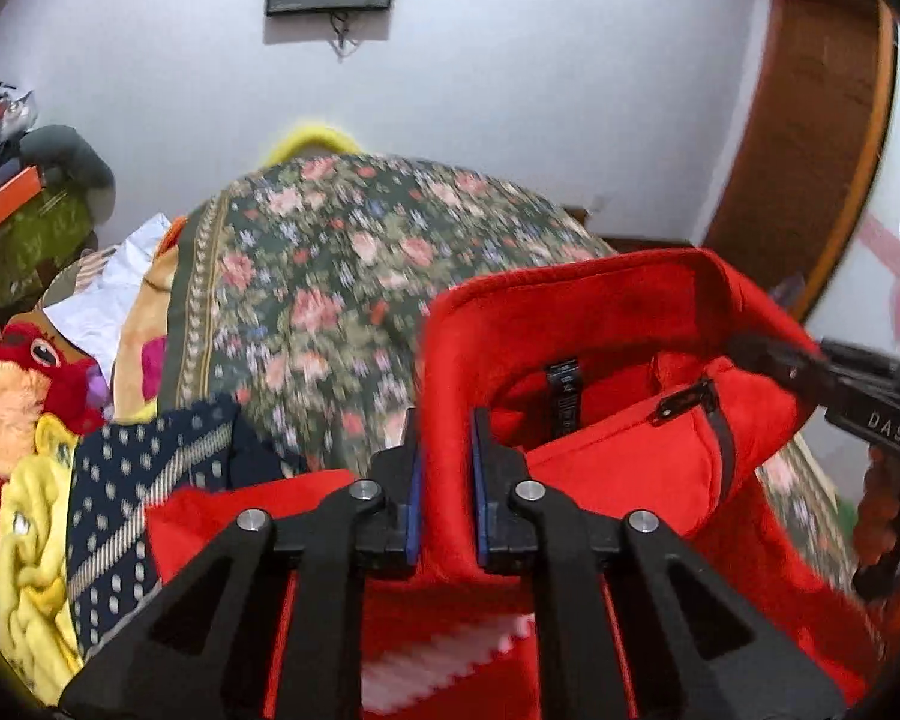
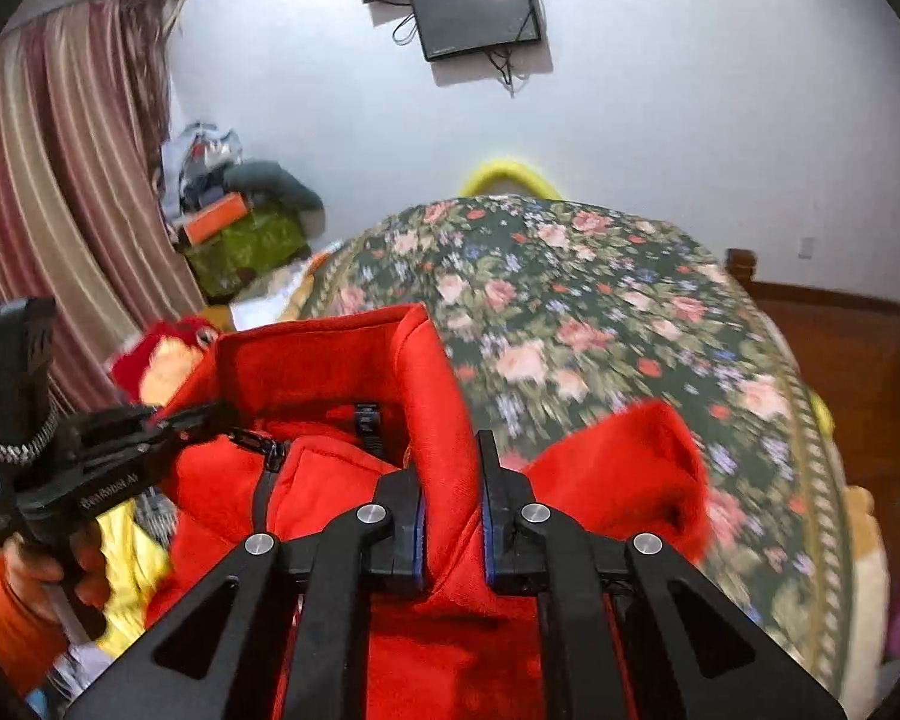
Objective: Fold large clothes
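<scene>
Red fleece jacket (image 1: 624, 468) hung pinched in both tongs, left (image 1: 445, 474) and right (image 2: 450, 498); you needed level, taut collar (image 2: 330, 354) above the bed (image 2: 600, 324).

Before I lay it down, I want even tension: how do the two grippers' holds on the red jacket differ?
The left gripper pinches the red jacket at the collar side away from the zipper; the right gripper pinches the opposite side, beside a loose flap. Both are clamped on fabric above the floral bedspread.
</scene>
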Demonstrator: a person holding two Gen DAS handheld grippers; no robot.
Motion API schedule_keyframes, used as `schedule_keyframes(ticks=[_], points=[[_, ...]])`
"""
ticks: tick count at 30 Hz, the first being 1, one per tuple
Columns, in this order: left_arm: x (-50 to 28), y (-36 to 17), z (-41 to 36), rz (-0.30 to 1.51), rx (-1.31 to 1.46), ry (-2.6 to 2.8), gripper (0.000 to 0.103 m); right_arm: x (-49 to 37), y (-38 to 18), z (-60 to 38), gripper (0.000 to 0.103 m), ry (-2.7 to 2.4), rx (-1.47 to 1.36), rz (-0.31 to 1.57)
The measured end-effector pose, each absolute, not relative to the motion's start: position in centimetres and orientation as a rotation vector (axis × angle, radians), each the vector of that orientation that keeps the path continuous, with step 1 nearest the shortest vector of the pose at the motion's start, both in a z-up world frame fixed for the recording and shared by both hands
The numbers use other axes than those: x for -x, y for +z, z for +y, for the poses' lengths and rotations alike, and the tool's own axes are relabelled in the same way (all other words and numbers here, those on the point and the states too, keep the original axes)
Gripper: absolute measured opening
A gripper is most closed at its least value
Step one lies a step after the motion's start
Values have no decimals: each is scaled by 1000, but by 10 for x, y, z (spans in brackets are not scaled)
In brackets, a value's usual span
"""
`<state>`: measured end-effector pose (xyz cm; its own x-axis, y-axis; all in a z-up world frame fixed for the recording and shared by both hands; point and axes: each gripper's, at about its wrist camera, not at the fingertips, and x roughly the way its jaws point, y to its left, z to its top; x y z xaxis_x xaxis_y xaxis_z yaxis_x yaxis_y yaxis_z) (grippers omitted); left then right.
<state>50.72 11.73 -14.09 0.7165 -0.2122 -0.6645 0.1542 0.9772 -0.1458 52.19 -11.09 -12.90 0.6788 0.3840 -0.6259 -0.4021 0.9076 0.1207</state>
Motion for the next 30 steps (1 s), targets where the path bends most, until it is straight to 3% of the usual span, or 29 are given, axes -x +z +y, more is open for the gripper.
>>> schedule_keyframes(ticks=[5,6,9,10,15,20,30], points=[[-467,-158,130,806,106,-189,41,-471,-124,-135,19,416,-42,708],[-463,-161,133,816,111,-183,41,-463,-122,-139,29,416,-52,697],[-445,-165,148,839,106,-148,41,-434,-110,-152,86,387,-42,607],[-439,-165,153,843,111,-139,41,-424,-105,-157,92,386,-39,575],[-419,-165,177,860,128,-76,46,-418,-100,-166,92,345,15,627],[-419,-176,195,865,235,-28,63,-439,-123,-167,92,299,47,714],[-479,-241,196,997,474,-59,64,-498,-205,-175,92,308,-79,912]])
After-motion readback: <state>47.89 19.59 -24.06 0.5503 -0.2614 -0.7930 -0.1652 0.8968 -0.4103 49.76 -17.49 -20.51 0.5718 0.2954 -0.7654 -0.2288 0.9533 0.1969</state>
